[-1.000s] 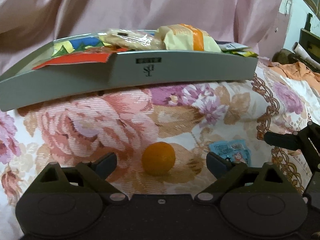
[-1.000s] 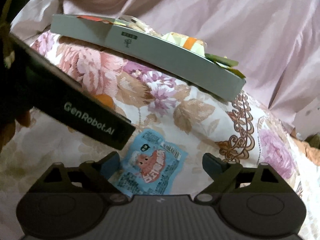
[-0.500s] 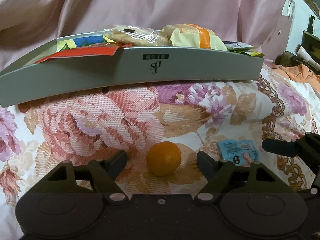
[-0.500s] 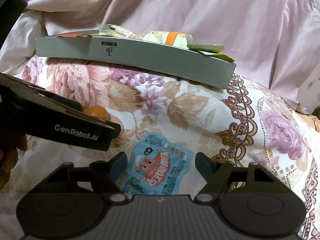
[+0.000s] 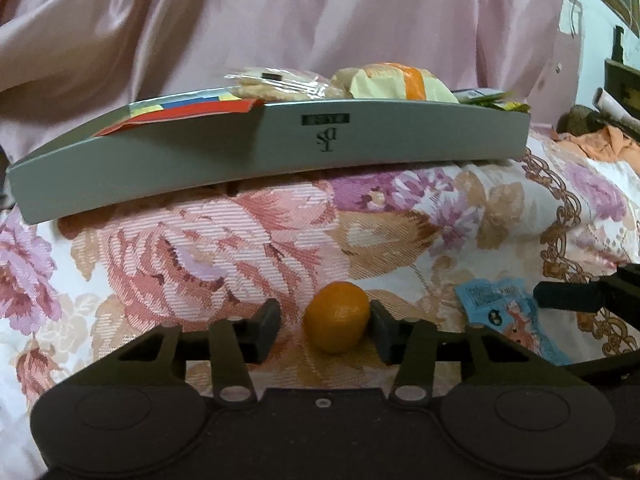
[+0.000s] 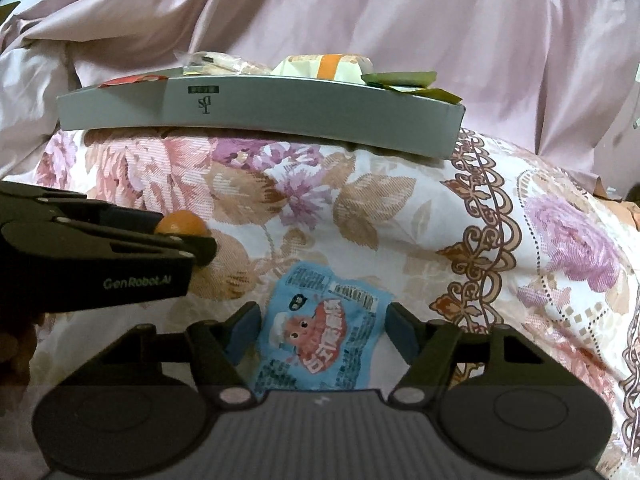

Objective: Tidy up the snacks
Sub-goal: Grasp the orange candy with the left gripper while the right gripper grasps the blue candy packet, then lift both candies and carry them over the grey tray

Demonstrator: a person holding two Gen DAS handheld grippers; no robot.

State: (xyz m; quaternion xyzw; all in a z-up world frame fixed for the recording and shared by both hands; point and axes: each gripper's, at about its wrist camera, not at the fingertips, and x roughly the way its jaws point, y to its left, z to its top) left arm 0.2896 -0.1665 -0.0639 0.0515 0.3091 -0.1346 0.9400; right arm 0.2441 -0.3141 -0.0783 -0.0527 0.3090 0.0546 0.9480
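A small orange fruit (image 5: 336, 317) lies on the floral cover between the fingers of my left gripper (image 5: 326, 332). The right finger touches it and a gap shows on the left, so this gripper is open. A blue snack packet (image 6: 320, 336) lies flat between the fingers of my right gripper (image 6: 324, 332), which is open and close on both sides. Behind stands a grey tray (image 5: 280, 152) holding a red packet (image 5: 192, 110), clear-wrapped biscuits (image 5: 280, 86) and a yellow-orange wrapped snack (image 5: 400, 80). The left gripper (image 6: 192, 240) also shows in the right wrist view, beside the fruit (image 6: 180, 222).
The floral cover (image 5: 200, 248) bulges under the tray (image 6: 280, 108). Pink satin cloth (image 6: 360, 12) rises behind it. Green packets (image 6: 404, 80) stick out at the tray's right end. An orange cloth (image 5: 600, 144) lies far right. The blue packet (image 5: 500, 312) lies right of the fruit.
Both grippers' fingers have narrowed, the left around the orange fruit and the right around the blue packet. Both cameras have levelled out toward the tray.
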